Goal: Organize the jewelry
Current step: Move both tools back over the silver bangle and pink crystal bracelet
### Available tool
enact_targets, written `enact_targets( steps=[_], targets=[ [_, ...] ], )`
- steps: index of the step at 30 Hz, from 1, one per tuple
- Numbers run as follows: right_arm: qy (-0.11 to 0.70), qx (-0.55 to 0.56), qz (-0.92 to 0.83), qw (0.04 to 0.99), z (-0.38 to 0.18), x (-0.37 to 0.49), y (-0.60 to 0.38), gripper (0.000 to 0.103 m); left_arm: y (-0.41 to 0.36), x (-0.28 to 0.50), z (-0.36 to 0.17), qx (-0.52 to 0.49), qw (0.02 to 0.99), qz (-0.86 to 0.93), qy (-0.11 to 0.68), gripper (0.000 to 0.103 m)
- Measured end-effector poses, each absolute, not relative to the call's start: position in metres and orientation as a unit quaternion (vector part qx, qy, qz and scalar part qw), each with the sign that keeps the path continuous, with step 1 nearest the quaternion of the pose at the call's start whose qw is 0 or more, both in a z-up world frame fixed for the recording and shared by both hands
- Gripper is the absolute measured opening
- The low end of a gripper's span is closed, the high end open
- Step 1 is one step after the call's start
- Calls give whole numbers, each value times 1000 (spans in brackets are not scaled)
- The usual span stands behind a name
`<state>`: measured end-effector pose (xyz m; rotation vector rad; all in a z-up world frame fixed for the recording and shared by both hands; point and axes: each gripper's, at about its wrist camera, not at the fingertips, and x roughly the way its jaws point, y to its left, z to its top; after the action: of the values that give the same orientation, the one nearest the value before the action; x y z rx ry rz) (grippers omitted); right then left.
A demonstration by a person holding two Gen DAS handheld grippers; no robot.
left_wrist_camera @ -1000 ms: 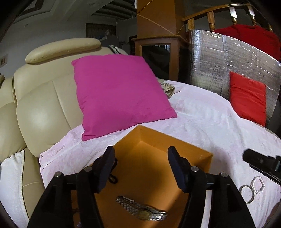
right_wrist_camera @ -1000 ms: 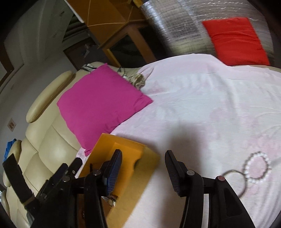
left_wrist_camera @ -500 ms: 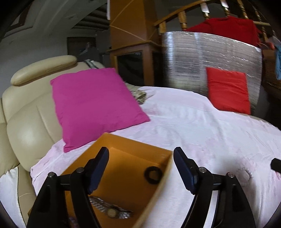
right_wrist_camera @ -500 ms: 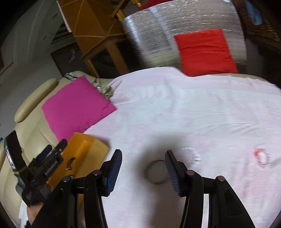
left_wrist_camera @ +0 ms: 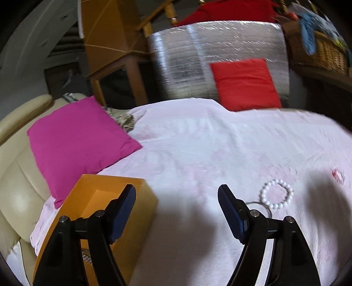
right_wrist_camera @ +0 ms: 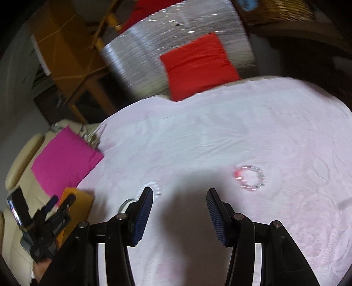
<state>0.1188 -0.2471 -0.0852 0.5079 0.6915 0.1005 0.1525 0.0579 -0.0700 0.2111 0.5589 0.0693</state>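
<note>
both my claws apart over the pale sheet (left_wrist_camera: 198, 143)

my left gripper (left_wrist_camera: 176, 198) beside the orange box (left_wrist_camera: 136, 211) edge; my right gripper (right_wrist_camera: 179, 201) empty, pearl bracelet (left_wrist_camera: 276, 194) and red bracelet (right_wrist_camera: 249, 178) ahead

Bg items only, both wrist views, some motion blur.
Magenta pillow (left_wrist_camera: 77, 140) leans on cream leather sofa (left_wrist_camera: 15, 180) at left, its lower corner overlapping pale pink bedsheet (left_wrist_camera: 209, 143) w/ faint floral print. Red cushion (left_wrist_camera: 244, 84) props upright vs silver foil-wrapped panel (left_wrist_camera: 187, 57) at far edge of sheet; red cloth (left_wrist_camera: 231, 11) drapes over wooden railing behind panel. Wooden cabinet (left_wrist_camera: 114, 66) stands left of panel. Wicker basket (left_wrist_camera: 325, 52) top right w/ blue cloth (left_wrist_camera: 308, 35) hanging over rim. Crumpled patterned fabric (left_wrist_camera: 125, 120) just beside pillow's upper-right corner.
</note>
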Motion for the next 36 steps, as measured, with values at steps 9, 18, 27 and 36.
enact_targets(
  steps=[9, 18, 27, 36],
  targets=[
    [372, 296, 48, 878, -103, 127, -264, 54, 30, 153, -80, 137, 947, 8, 290, 78],
    [385, 271, 61, 880, -105, 127, -246, 54, 21, 154, -87, 137, 943, -7, 303, 78],
    [396, 262, 66, 878, -108, 130, -241, 54, 10, 159, -92, 136, 940, -19, 313, 78],
    [394, 265, 61, 878, -107, 129, -249, 54, -1, 165, -101, 140, 932, -33, 333, 78]
  ],
)
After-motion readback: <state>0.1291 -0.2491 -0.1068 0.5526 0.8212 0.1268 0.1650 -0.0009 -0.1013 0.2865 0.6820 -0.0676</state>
